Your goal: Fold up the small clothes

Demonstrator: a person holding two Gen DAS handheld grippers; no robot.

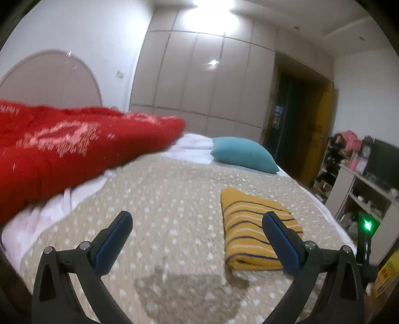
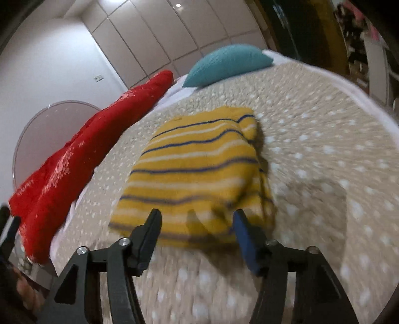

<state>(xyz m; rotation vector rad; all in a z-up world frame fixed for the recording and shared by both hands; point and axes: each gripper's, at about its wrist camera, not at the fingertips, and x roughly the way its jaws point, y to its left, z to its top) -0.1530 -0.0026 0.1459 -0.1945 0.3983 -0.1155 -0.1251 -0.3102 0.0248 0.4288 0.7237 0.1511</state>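
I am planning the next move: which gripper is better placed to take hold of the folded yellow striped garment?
Probably the right. The right gripper is open, directly facing the near edge of the yellow striped garment. The left gripper, also open, points at bare bedspread, with the garment off to its right.

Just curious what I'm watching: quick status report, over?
Left gripper open, empty. Right gripper open, empty. Yellow striped garment lies folded on bedspread. Nothing in the way.

White walls, bright ceiling light. Floor-to-ceiling beige wardrobe behind a bed with dotted beige coverlet, teal pillow, red quilt. Rounded headboard left; open doorway, cluttered shelving right.
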